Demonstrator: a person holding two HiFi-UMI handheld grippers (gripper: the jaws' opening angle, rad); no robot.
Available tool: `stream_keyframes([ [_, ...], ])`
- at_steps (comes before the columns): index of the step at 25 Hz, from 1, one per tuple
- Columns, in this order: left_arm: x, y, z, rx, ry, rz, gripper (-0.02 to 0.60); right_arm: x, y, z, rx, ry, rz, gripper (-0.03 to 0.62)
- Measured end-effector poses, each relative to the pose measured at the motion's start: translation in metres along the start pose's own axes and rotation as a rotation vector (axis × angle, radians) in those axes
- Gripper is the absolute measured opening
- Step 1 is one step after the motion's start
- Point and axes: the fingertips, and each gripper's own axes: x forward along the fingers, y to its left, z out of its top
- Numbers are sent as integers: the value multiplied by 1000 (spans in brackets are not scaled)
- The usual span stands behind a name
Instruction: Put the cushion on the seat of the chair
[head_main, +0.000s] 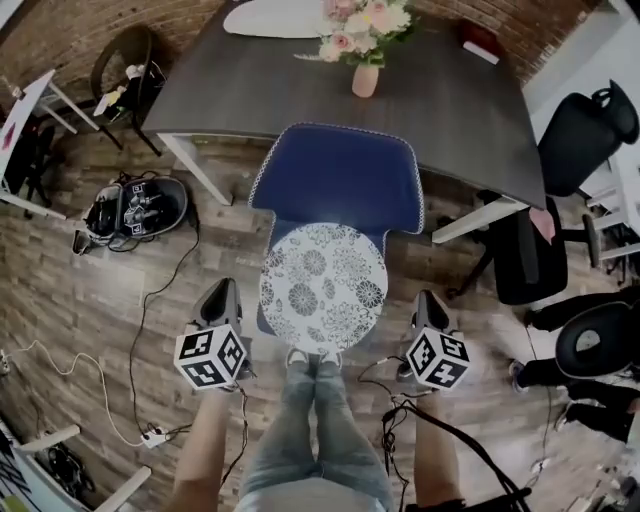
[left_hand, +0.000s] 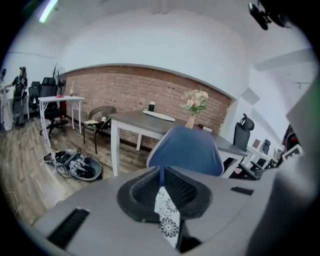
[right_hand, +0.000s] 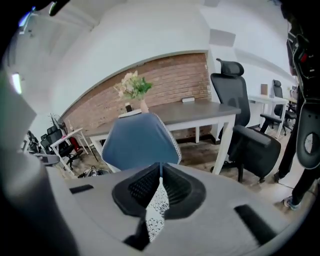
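A round white cushion (head_main: 323, 287) with a dark floral print hangs flat over the seat of the blue chair (head_main: 340, 175), which faces me with its back to the table. My left gripper (head_main: 225, 300) holds the cushion's left side and my right gripper (head_main: 428, 308) its right side. In the left gripper view the left gripper (left_hand: 162, 172) is shut on a thin edge of the cushion (left_hand: 167, 220), with the chair (left_hand: 187, 150) just beyond. In the right gripper view the right gripper (right_hand: 160, 170) pinches the cushion (right_hand: 156, 212) the same way before the chair (right_hand: 137, 140).
A dark table (head_main: 250, 90) with a pink vase of flowers (head_main: 365, 78) stands behind the chair. Black office chairs (head_main: 530, 250) crowd the right. An open bag of gear (head_main: 140, 208), cables and a power strip (head_main: 155, 435) lie on the wood floor at left.
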Motion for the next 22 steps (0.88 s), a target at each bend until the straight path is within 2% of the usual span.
stream_keyframes([
  [4, -38, -21, 58, 40, -85, -4, 15, -42, 2, 57, -9, -93, 3, 15],
  [8, -73, -33, 109, 23, -169, 6, 12, -84, -1, 106, -12, -179, -6, 3],
  [13, -103, -42, 164, 19, -270, 0, 9, -134, -13, 157, -34, -293, -65, 3],
  [17, -117, -57, 195, 32, -346, -61, 8, -156, -13, 179, -37, -335, -29, 2],
  [22, -128, -66, 196, 69, -351, -82, 8, -172, -12, 175, -26, -349, -22, 2],
])
